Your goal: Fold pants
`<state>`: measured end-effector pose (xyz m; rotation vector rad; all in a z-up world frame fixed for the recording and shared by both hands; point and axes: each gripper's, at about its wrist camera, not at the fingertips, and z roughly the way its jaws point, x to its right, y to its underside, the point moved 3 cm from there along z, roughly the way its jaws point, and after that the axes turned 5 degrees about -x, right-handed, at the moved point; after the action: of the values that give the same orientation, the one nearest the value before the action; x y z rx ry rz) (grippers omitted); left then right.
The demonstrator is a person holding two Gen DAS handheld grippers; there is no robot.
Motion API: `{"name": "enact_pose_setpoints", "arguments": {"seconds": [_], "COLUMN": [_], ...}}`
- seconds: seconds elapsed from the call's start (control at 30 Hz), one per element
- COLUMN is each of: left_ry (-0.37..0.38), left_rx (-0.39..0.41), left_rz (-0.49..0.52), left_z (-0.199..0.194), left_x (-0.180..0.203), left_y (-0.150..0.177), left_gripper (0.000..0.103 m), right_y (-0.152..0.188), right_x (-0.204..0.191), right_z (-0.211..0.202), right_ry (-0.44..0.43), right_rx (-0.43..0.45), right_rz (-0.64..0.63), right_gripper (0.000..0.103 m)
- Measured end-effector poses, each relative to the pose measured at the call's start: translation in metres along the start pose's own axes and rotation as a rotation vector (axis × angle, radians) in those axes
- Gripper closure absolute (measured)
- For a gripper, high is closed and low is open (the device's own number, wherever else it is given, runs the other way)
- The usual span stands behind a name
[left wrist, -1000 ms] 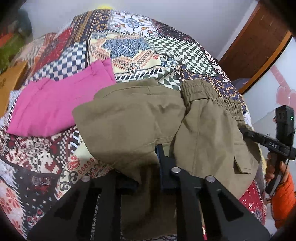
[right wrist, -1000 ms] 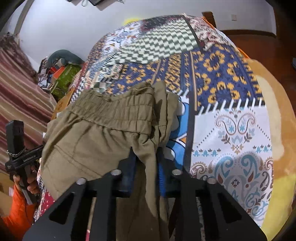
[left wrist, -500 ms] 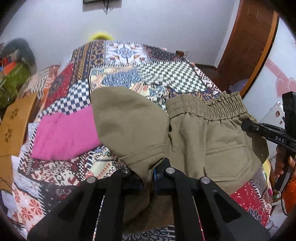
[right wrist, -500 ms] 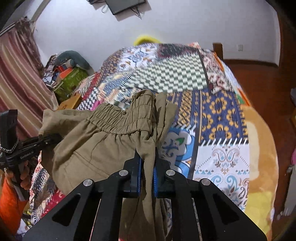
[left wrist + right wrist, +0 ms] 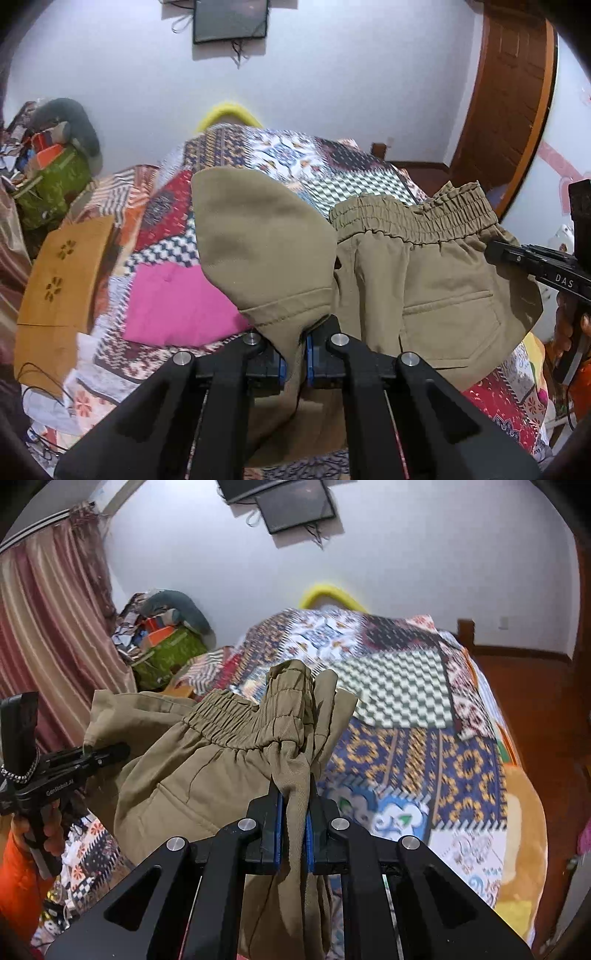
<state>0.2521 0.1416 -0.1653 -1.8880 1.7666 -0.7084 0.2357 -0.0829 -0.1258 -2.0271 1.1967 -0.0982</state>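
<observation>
A home bedroom: a patchwork-covered bed (image 5: 424, 716), a curtain (image 5: 48, 627), a wall-mounted screen (image 5: 231, 18).

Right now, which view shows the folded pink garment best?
The left wrist view: the pink garment lies folded on the patchwork bedspread, partly behind the khaki pants. The right wrist view does not show it.

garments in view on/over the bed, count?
2. Olive pants held up over the patchwork bed, pinched by the left claw and right claw. Pink garment lies flat on the bed, partly hidden behind the pants; more could be hidden.
</observation>
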Motion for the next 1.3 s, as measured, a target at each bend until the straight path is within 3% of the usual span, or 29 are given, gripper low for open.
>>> {"name": "enact_pose_setpoints", "arguments": {"seconds": [0.37,0.67,1.03,1.3], "left_ry": [-0.072,-0.086,-0.077,-0.029], "left_rx": [0.057,0.056,-0.024,-0.162], "left_rz": [-0.062,-0.120,-0.172,-0.244], "left_z": [-0.026,-0.011,0.052,0.129], "left_x": [-0.063,-0.123,-0.189,-0.224], "left_y": [-0.014,-0.024,-0.023,0.001], "left_gripper": [0.096,0.096,0.096,0.096], "right_y": [-0.037,-0.063,-0.075,-0.060], "right_x": [-0.052,-0.090,-0.112,-0.095], "right_z": [0.028,0.069,0.141,0.200], "right_ry": [-0.043,-0.050,-0.041,-0.001], "right_rx": [0.037,0.035,-0.019,-0.148], "right_rz": [-0.079,-0.121,-0.123,-0.097], "right_gripper": [0.095,0.095,0.095,0.095]}}
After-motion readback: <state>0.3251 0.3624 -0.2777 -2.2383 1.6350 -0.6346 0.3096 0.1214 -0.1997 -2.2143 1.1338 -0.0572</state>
